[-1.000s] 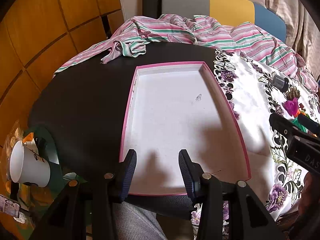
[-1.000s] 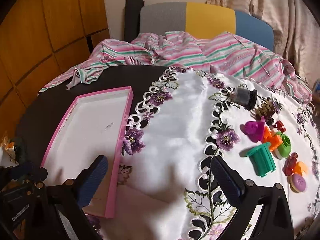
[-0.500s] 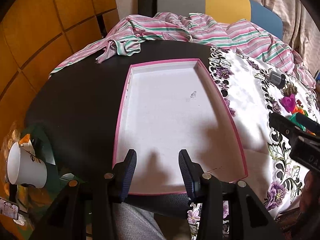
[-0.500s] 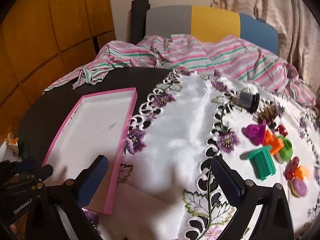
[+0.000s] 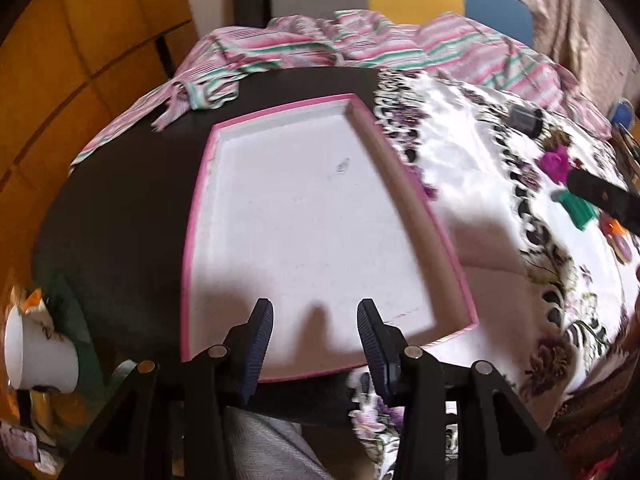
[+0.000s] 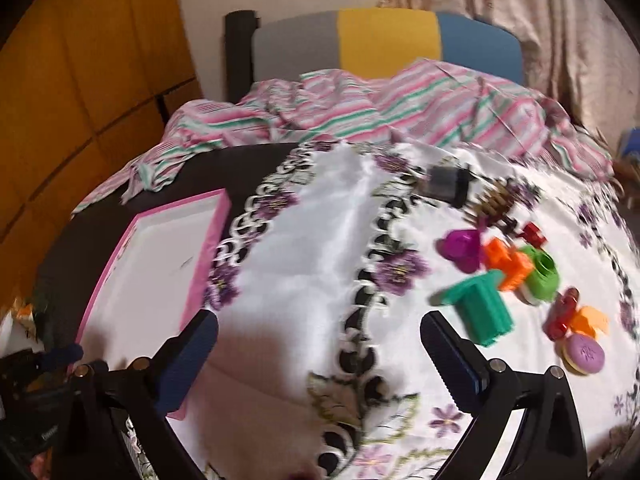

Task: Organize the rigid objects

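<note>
A pink-rimmed white tray (image 5: pixel 200 184) lies empty on the dark table; it also shows in the right wrist view (image 6: pixel 218 220). My left gripper (image 5: pixel 314 320) is open and empty over the tray's near end. My right gripper (image 6: pixel 320 344) is wide open and empty above the white floral cloth (image 6: pixel 320 248). To its right lie small toys: a green ribbed block (image 6: pixel 480 312), a purple piece (image 6: pixel 460 248), an orange piece (image 6: pixel 508 264), a lime cup (image 6: pixel 542 272), a dark cylinder (image 6: pixel 444 182) and a purple disc (image 6: pixel 584 354).
A striped pink cloth (image 6: pixel 360 112) is heaped at the table's far side before a grey, yellow and blue chair back (image 6: pixel 384 40). A white cup (image 5: pixel 36 364) sits low at the left beyond the table edge. Wooden panels stand at the left.
Both grippers have shifted right and forward, with motion blur. The tray now sits further left in both views and the toys are nearer the right gripper. Both grippers stay open.
</note>
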A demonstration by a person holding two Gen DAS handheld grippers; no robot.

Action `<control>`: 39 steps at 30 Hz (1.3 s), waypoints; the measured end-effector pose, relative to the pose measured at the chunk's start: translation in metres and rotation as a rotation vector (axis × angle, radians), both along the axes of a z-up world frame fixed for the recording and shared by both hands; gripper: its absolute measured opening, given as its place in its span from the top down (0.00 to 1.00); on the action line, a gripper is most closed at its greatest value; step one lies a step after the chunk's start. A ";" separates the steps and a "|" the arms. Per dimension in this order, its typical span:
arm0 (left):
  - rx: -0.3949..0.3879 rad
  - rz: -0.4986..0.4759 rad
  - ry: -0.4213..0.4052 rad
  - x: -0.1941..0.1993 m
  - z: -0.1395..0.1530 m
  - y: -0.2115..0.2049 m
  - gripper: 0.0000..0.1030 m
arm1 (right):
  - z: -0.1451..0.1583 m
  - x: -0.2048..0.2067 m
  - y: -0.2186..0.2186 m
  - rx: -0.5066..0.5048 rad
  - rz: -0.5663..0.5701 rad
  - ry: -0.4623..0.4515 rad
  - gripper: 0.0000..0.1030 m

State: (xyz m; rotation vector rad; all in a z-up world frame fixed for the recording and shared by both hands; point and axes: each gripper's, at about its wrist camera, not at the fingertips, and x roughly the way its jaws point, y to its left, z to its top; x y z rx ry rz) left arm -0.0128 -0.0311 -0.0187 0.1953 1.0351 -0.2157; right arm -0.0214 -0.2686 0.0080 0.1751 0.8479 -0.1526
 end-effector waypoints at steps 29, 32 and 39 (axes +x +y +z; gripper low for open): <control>-0.248 -0.264 0.140 -0.003 0.007 -0.076 0.56 | -0.003 -0.015 -0.166 0.080 -0.407 -0.090 0.14; -0.264 -0.334 0.216 0.002 -0.002 -0.097 0.56 | -0.005 -0.015 -0.196 0.050 -0.480 -0.033 0.16; -0.250 -0.411 0.235 -0.001 -0.010 -0.134 0.55 | -0.025 0.011 -0.211 0.054 -0.427 0.046 0.22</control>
